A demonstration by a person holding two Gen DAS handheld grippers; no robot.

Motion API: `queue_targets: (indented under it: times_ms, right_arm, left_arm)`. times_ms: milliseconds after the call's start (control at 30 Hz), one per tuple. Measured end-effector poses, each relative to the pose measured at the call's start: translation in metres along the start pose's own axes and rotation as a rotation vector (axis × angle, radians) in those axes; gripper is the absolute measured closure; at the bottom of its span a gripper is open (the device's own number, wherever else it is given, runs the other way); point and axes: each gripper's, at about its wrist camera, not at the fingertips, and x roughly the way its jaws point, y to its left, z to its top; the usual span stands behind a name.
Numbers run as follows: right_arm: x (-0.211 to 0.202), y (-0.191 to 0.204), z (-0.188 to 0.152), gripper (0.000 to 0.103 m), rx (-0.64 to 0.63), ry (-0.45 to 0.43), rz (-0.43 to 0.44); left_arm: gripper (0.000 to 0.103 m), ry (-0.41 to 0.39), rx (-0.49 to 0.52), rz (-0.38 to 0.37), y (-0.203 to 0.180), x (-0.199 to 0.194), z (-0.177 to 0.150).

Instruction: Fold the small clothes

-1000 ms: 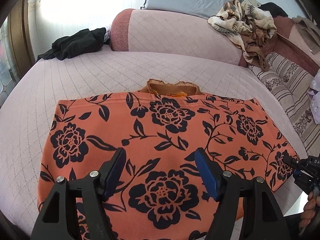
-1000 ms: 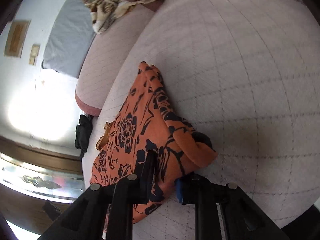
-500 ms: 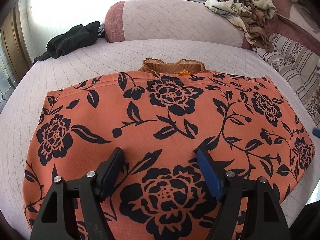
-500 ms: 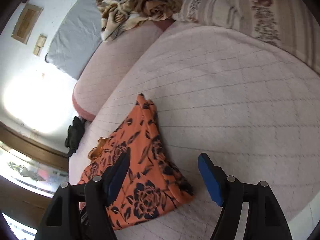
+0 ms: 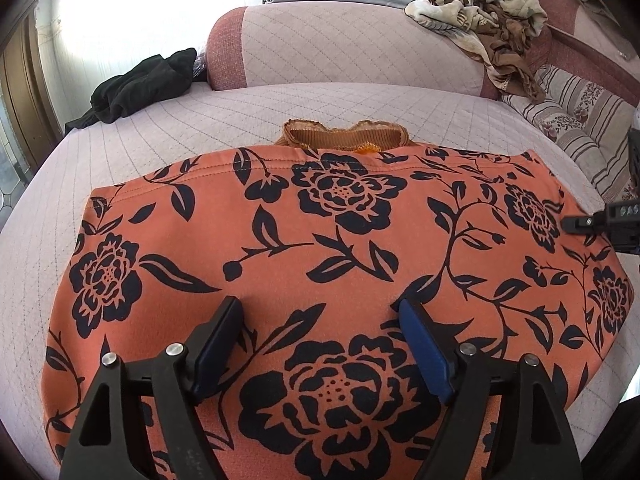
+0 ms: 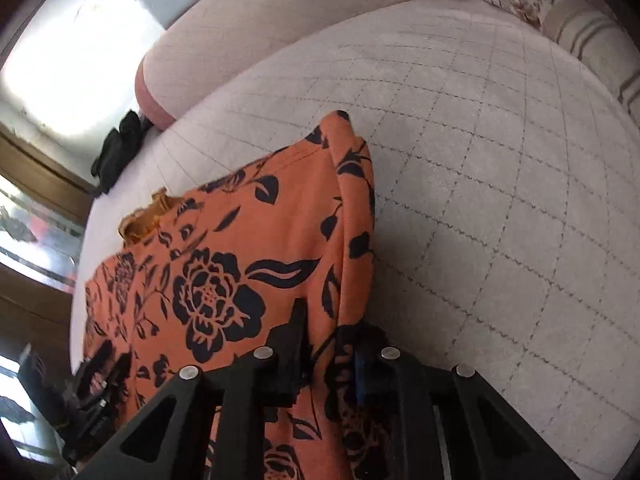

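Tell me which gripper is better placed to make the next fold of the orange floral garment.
Right, probably. The right gripper is closing over the orange floral garment at its side edge, while the left gripper stands open over the middle, gripping nothing.

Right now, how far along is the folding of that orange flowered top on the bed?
Partly done: the orange top lies flat, folded into a rectangle, collar poking out. In hand: the right gripper is closing on its side edge, while the left gripper, opening, rests on top. Left: the next fold across.
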Motion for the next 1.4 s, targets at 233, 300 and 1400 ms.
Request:
queue_targets:
  times_ms: [233,300,1400]
  right_arm:
    - [-0.022,-0.002,0.03,0.025,0.033,-0.11,0.046]
    - [0.0,-0.008,0.045,0.029,0.038,-0.057,0.094]
    - [-0.027,0.097,-0.073,0.018,-0.01,-0.093,0.129]
  left_arm:
    - [0.021,-0.006,-0.002,-0.002,0.0,0.001,-0.002]
    - [0.021,0.0,-0.003,-0.007,0.0,0.002,-0.001]
    - [0.021,0.084,-0.204,0.093,0.118,-0.097,-0.042]
